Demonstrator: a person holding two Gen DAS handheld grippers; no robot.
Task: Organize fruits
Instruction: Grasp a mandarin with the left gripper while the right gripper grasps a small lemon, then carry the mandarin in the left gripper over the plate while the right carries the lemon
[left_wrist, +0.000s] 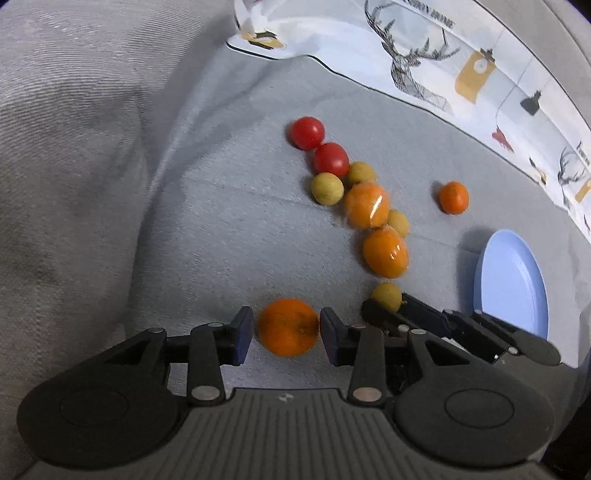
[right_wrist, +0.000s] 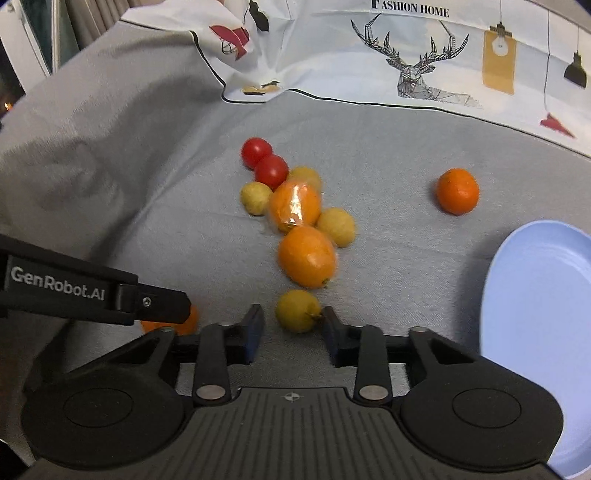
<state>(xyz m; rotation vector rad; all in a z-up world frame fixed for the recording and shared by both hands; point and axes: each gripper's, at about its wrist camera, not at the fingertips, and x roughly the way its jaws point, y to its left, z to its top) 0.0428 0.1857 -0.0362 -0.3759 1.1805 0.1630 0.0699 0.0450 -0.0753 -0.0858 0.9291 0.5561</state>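
A round orange mandarin (left_wrist: 288, 327) sits between the left gripper's (left_wrist: 286, 334) parted, untouching jaws; the right gripper (right_wrist: 292, 328) gapes around a small yellow-green fruit (right_wrist: 297, 310), near the pale-blue plastic plate (right_wrist: 535, 332).

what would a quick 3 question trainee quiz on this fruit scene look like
1. How many red tomatoes lie on the grey cloth?
2. True or false: the blue plate already holds fruit.
3. Which fruit sits between the left gripper's jaws: A tomato, B orange, C yellow-green fruit?

Key
1. Two red tomatoes on the grey cloth.
2. False; the blue plate shows bare.
3. B; an orange sits between the open jaws of the left gripper, untouched.
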